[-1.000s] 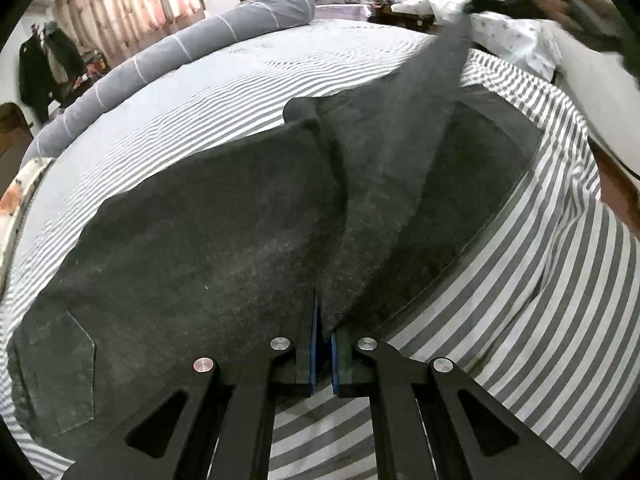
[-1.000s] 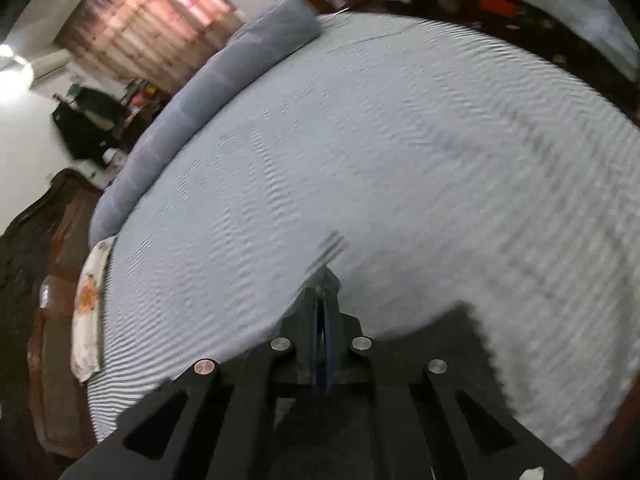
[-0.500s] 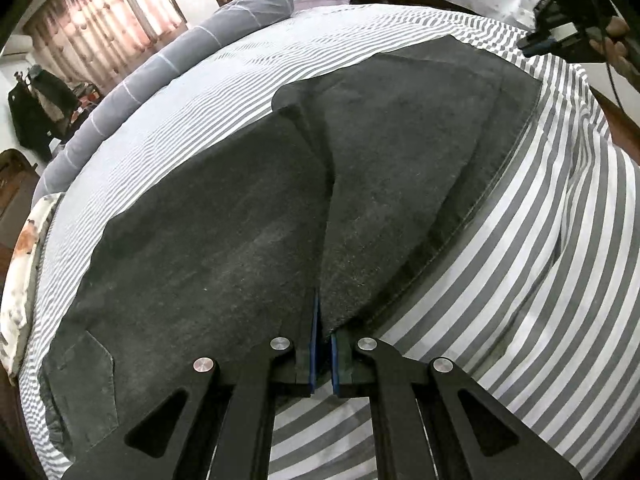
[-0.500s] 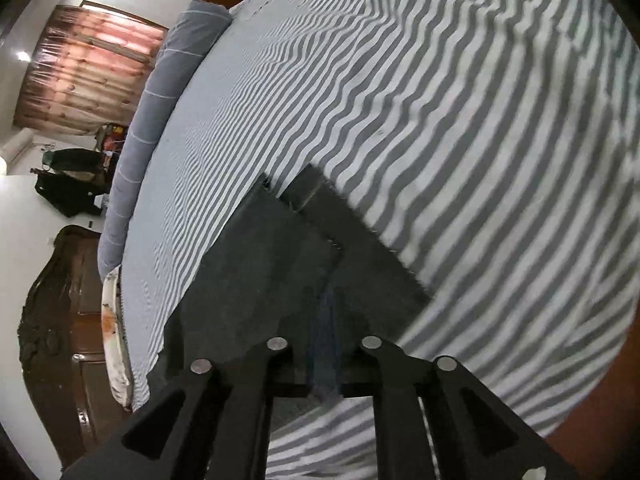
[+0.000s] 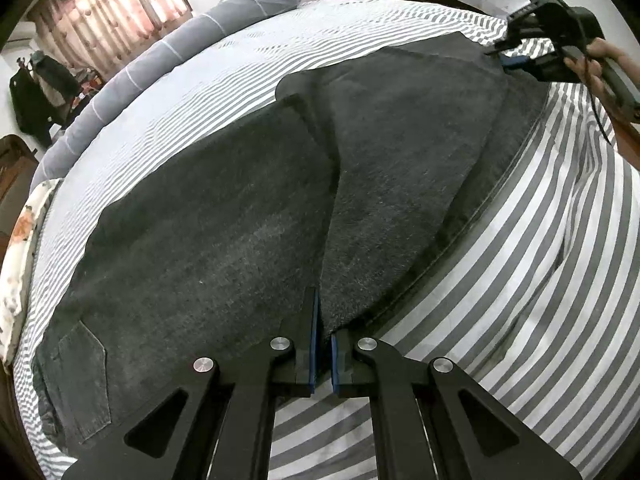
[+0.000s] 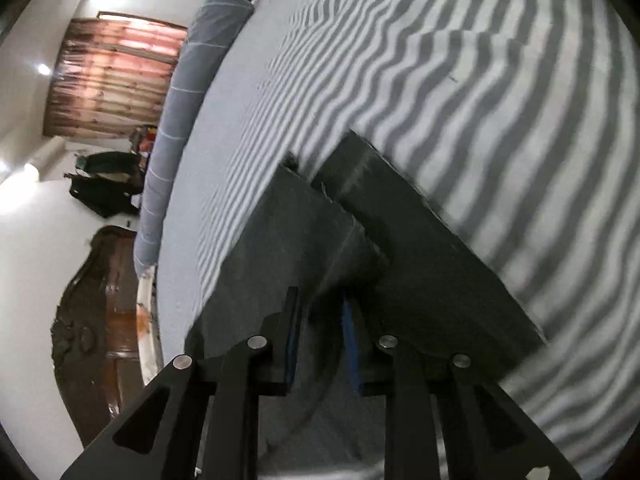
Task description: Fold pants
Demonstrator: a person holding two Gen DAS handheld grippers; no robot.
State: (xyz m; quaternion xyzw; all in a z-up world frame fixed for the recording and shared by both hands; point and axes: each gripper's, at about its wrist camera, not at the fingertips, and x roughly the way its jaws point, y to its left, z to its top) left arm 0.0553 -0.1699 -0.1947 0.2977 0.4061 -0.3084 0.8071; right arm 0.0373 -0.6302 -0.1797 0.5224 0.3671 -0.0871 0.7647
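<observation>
Bedroom scene, with a big bed (image 5: 540,320) covered in a grey and white striped sheet taking up nearly everything. Along the far edge runs a long grey bolster (image 5: 168,60), and behind it hang reddish curtains (image 5: 108,12) over a bright window. Some dark clothes (image 5: 36,100) hang by the wall on the left, and a carved dark wood piece (image 6: 92,300) shows at the bed's side in the right wrist view.

Dark grey pants (image 5: 208,240) lie spread flat on the sheet, back pocket down by the near left corner. One leg is laid over on top of the other, so there's a long crease running from the near hem up toward the far end.

Left tool (image 5: 323,344) is pinched tight on the near edge of that folded leg, blue pads squeezing the fabric, pointing steeply down at the bed.

Right tool (image 6: 320,320) sits at the leg ends. Its jaws have just been opening and stand a little apart now, with the cloth lying in the gap but the pads not pressing on it. From the left wrist view you can see it at the far right corner of the pants, with a hand (image 5: 600,64) wrapped round its handle. That view is a bit smeared.
</observation>
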